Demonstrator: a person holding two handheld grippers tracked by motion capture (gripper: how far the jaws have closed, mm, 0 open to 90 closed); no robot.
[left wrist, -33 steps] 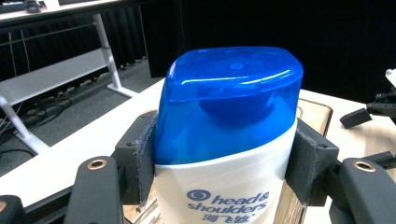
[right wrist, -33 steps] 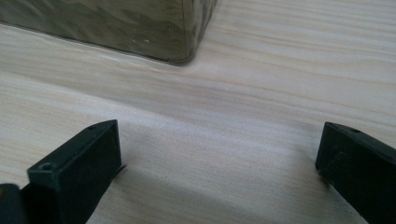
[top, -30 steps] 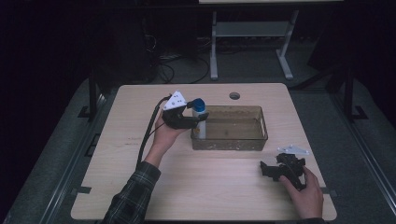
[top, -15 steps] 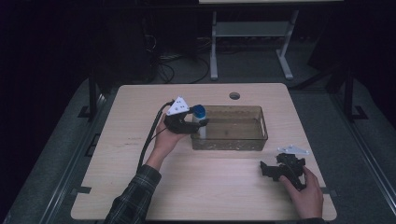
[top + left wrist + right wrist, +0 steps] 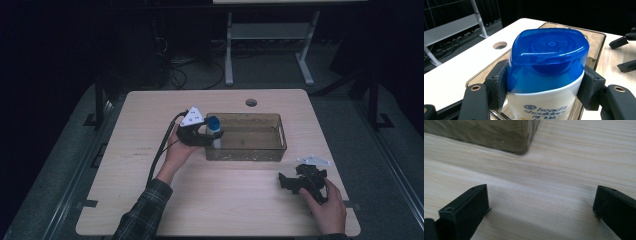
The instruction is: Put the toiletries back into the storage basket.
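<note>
Dim, dark surroundings; only the table (image 5: pixel 225 200) is lit, close views slightly soft.

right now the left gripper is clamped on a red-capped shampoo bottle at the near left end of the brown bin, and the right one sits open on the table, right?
Not quite: the cap is blue, not red, as the left gripper view shows. The left gripper is shut on the shampoo bottle at the brown bin's left end, and the right gripper sits open on the table.

Beyond the left tongs (image 5: pixel 214 136), the pale wooden table (image 5: pixel 150 200) has a round hole (image 5: pixel 251 102). Farther off stand a white metal frame (image 5: pixel 270 32) and tangled floor cables (image 5: pixel 185 75).
</note>
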